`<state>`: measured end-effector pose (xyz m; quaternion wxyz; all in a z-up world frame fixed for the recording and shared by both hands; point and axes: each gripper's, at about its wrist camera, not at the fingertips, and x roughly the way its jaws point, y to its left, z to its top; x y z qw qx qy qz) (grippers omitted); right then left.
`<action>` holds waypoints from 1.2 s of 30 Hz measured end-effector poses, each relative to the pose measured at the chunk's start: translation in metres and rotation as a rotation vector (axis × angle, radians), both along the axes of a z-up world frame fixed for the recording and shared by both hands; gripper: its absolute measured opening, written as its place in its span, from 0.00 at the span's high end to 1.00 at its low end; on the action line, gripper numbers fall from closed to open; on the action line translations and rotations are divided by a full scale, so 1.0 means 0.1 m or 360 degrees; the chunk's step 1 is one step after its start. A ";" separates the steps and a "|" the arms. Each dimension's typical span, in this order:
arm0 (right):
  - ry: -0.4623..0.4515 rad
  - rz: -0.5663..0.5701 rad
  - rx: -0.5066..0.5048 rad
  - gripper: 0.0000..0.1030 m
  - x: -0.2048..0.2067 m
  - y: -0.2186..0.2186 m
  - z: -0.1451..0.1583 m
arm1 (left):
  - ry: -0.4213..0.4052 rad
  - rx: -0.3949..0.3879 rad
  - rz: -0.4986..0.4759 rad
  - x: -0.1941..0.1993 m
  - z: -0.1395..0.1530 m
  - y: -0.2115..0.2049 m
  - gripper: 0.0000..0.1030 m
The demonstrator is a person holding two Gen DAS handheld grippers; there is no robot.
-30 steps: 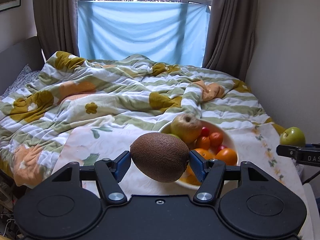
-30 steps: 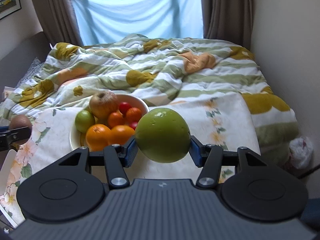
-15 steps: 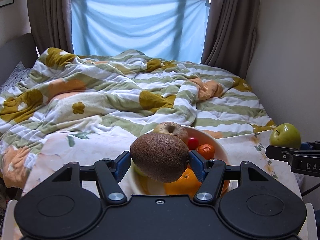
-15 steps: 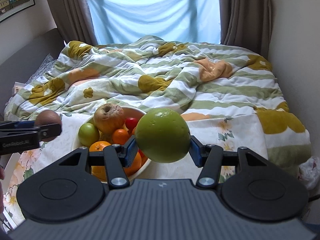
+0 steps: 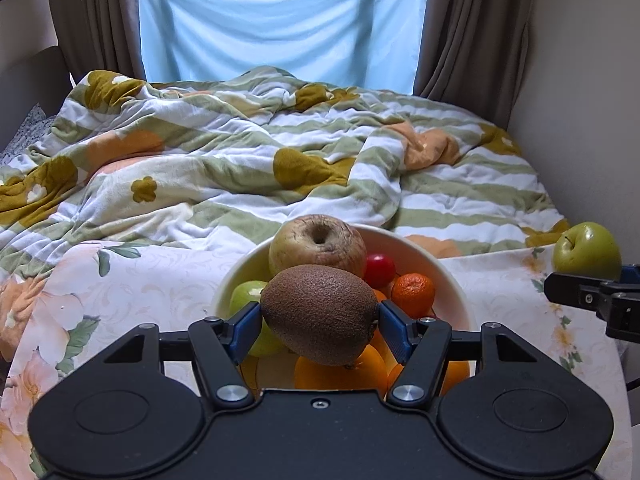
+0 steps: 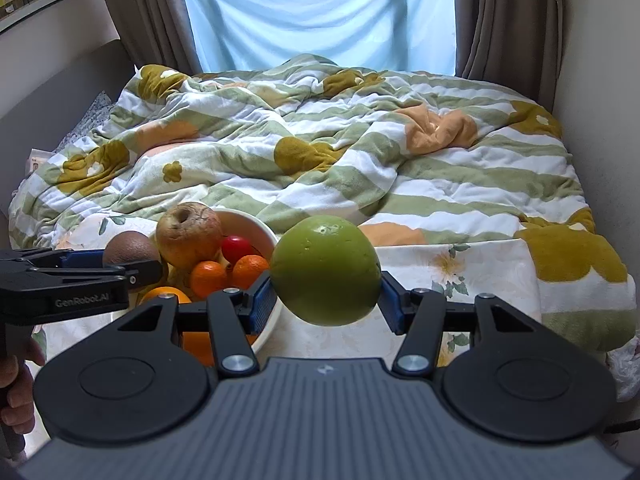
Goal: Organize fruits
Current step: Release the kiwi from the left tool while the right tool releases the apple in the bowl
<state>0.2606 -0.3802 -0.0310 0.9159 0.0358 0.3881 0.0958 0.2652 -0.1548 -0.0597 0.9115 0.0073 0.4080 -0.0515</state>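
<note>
Brown fuzzy oval kiwi [image 5: 320,314] clamped between blue pads of left gripper [image 5: 319,320], hanging over round white bowl [image 5: 448,268] crowded with oranges and a wrinkled apple [image 5: 318,245]. Smooth green apple [image 6: 326,270] pinched in right gripper [image 6: 326,300], just right of bowl rim, above bare floral tablecloth [image 6: 472,268]. Striped quilt [image 6: 320,140] beyond.

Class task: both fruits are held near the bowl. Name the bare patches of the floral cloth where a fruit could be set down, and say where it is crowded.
Free: the floral cloth left of the white bowl, up to the striped blanket; and the cloth right of the bowl, under the green apple. Crowded: the bowl itself, piled with fruit, where the kiwi hangs.
</note>
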 end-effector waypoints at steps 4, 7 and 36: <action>0.0016 0.0013 0.0005 0.33 0.06 -0.02 -0.05 | 0.0003 0.0031 0.0006 0.02 -0.04 -0.02 0.33; 0.0024 0.0023 0.0011 0.33 0.09 -0.03 -0.08 | -0.0053 0.0017 -0.0001 -0.02 0.00 -0.02 0.07; 0.0008 0.0336 0.0051 0.33 0.32 0.67 -0.23 | -0.0156 0.0017 0.0222 -0.49 0.31 0.64 0.03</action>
